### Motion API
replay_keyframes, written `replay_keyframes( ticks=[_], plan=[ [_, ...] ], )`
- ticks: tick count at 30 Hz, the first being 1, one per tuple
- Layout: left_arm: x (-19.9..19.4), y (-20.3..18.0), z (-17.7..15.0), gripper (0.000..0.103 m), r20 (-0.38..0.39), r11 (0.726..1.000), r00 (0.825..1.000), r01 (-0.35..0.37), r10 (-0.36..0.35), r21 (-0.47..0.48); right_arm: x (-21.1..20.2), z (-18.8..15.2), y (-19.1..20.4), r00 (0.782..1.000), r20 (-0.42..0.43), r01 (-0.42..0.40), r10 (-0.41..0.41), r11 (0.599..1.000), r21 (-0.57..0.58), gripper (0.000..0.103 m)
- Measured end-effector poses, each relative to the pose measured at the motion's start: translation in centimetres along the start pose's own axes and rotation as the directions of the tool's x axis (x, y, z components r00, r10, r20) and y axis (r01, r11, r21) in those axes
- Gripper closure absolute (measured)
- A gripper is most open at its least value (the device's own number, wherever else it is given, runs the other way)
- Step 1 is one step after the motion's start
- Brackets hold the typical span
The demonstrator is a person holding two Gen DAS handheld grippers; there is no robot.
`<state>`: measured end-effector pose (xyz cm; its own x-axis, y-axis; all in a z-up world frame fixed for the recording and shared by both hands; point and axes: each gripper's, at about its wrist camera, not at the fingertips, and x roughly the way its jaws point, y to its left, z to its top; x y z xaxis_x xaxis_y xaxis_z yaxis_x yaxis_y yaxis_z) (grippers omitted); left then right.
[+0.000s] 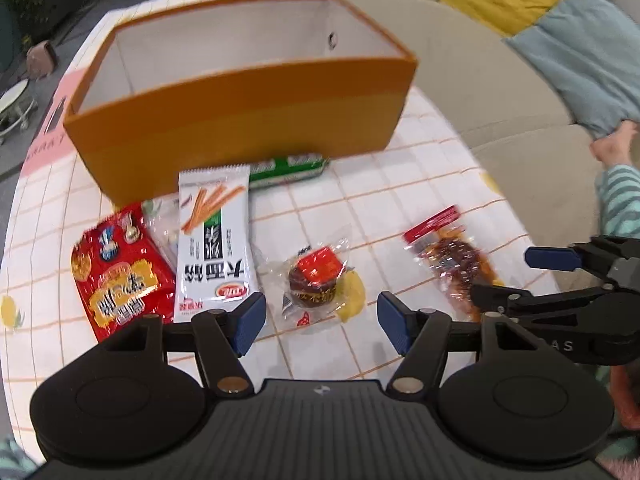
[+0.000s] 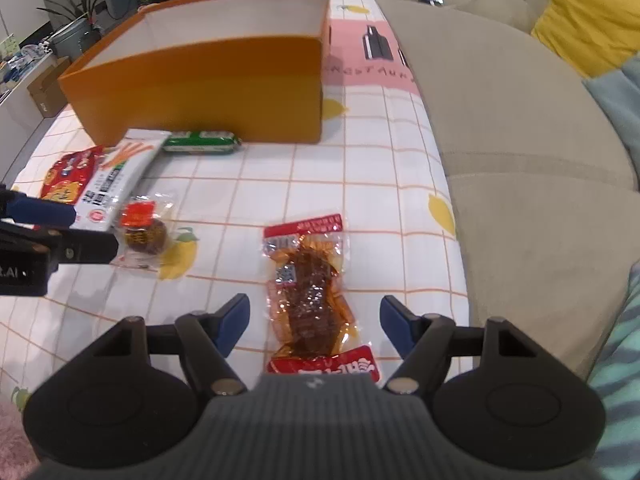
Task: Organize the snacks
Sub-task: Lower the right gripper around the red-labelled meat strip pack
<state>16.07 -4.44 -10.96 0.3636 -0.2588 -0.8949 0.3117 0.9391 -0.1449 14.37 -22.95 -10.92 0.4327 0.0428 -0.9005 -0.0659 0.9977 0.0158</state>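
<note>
Both grippers hung over the table with nothing in them. Left gripper (image 1: 322,322) had its jaws spread wide, released, poised above the small clear-wrapped round snack (image 1: 316,278) with the red label. Right gripper (image 2: 315,330) was likewise spread and empty, its blue pads standing either side of the long clear packet of dark spicy strips (image 2: 310,292), not pressing on it. That packet lay flat on the checked tablecloth (image 2: 380,168), well apart from the rest. Off to the left sat the red packet (image 1: 122,276) and the white packet with orange sticks printed on it (image 1: 216,236), the white one overlapping the red one's edge. Behind them a green-wrapped roll (image 1: 288,170) lay right against the front wall of the open orange box (image 1: 240,120). A beige sofa (image 2: 520,140) ran along the table's right side.
</note>
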Motion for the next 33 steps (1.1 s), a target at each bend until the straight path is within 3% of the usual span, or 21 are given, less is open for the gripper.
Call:
replay_keyframes(
  ticks=[3,6,16,26,33],
  plan=[
    [1.1,-0.4,0.2,0.028,-0.019,1.0,1.0,-0.005,0.005,-0.014,1.1,0.0,-0.4,1.0,-0.014,-0.01,0.01,1.0,0.004,0.033],
    [2.0,-0.8,0.4,0.028,-0.026,0.999,0.999,-0.029,0.028,-0.02,2.1,0.0,-0.6,0.999,-0.024,-0.021,0.021,1.0,-0.009,0.025],
    [3.9,-1.3,0.7,0.029,-0.043,0.998,0.997,-0.059,0.059,-0.019,3.7,0.1,-0.7,1.0,-0.01,-0.028,0.028,0.999,-0.027,0.026],
    [4.9,-0.6,0.7,0.054,-0.057,0.997,0.997,-0.051,0.048,-0.054,4.2,-0.3,0.3,1.0,-0.005,-0.023,0.023,0.996,-0.085,0.038],
    [4.7,-0.7,0.5,0.059,-0.052,0.998,0.998,-0.038,0.035,-0.044,4.0,-0.3,0.7,1.0,0.002,-0.024,0.024,0.994,-0.107,0.044]
  ],
)
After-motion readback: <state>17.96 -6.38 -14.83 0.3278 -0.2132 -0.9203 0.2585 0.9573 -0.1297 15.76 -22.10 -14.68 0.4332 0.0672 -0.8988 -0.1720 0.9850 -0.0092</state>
